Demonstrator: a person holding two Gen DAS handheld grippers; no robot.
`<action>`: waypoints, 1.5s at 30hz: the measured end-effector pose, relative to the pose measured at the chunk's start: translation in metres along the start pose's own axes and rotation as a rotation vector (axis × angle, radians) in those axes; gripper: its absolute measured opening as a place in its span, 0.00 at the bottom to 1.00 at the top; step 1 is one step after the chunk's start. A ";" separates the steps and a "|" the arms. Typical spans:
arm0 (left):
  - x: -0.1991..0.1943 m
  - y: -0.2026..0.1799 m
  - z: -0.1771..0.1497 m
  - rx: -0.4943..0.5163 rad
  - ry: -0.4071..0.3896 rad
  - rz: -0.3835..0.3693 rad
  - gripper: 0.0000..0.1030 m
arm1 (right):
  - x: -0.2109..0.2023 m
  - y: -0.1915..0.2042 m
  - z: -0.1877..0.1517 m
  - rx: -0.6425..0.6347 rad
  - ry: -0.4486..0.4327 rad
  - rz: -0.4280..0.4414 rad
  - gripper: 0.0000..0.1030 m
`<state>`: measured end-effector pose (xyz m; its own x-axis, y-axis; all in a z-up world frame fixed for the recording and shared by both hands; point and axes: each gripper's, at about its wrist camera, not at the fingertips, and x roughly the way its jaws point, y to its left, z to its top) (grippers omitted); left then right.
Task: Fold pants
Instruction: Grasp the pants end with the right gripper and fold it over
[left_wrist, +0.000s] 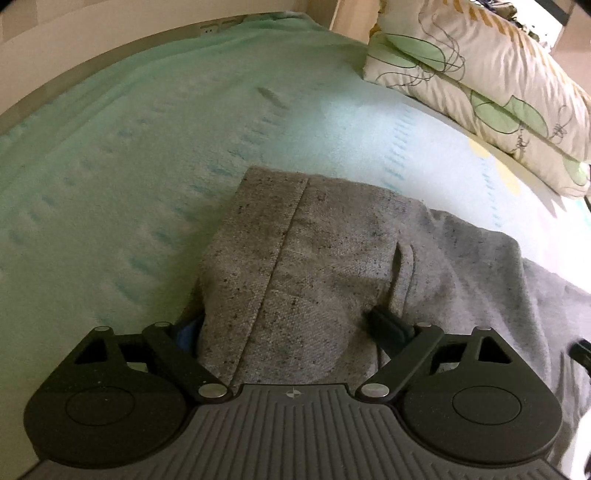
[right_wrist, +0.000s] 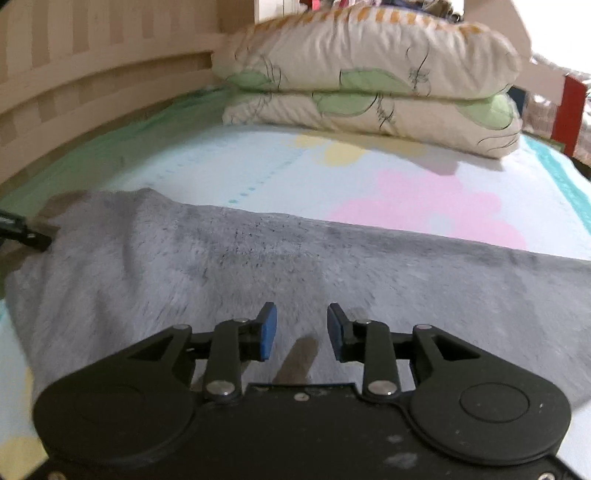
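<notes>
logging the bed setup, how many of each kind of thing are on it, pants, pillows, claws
pants: 1
pillows: 2, stacked, upper on lower
claws: 2, left claw and right claw
total: 5

Grey pants flecked with dark specks lie on a pale mint-green bedsheet dotted with teal dashes, with pink and yellow patches. Cream pillows carry green leaves and thin black line drawings. Black gripper, blue pads.
</notes>
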<state>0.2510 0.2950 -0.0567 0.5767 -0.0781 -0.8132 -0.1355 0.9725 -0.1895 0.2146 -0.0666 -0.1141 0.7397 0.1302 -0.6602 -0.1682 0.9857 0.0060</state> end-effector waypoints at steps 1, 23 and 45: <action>0.001 -0.001 0.001 0.005 0.001 -0.004 0.87 | 0.011 -0.003 0.004 0.023 0.023 -0.015 0.32; -0.087 -0.027 0.007 0.068 -0.132 -0.210 0.87 | -0.142 -0.180 0.030 0.511 0.046 -0.371 0.37; -0.020 -0.284 -0.009 0.319 0.009 -0.345 0.88 | -0.121 -0.394 -0.070 1.009 -0.082 -0.297 0.50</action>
<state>0.2706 0.0180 0.0083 0.5377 -0.4093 -0.7371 0.3185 0.9081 -0.2720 0.1453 -0.4782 -0.0891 0.7106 -0.1616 -0.6848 0.6190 0.6063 0.4992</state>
